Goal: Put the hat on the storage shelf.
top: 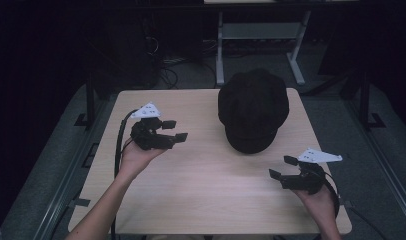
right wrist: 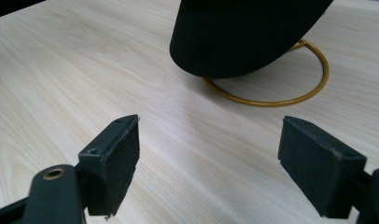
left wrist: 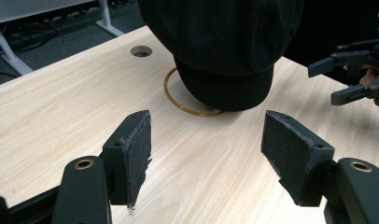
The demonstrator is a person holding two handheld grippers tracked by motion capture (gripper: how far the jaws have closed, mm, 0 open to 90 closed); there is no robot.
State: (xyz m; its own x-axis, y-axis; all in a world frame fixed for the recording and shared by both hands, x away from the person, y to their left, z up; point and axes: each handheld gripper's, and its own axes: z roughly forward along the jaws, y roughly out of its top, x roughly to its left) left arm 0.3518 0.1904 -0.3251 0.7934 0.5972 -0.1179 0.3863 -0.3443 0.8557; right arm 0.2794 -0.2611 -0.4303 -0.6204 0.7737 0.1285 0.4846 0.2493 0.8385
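- Black cap (top: 253, 110) sits right of centre in the upper half of the high view, on a light wooden table (top: 206, 175); brim points toward the bottom of the frame.
- Cap rests on a thin gold wire ring (left wrist: 171, 95); the ring curves out from under the brim at centre of the left gripper view and at upper right of the right gripper view, flat on the wood.
- Left gripper (top: 175, 130), left of centre in the high view, held in the left hand (top: 136, 156); jaws spread, nothing between them, aimed at the cap, well apart from it.
- Right gripper (top: 282, 167), lower right, in the right hand (top: 318, 199); jaws spread, empty, near the brim, not touching.
- Round hole (left wrist: 141, 51) in the tabletop, upper left of the left gripper view, beside the cap.
- Grey floor and white table legs (top: 220, 50) at top of the high view.
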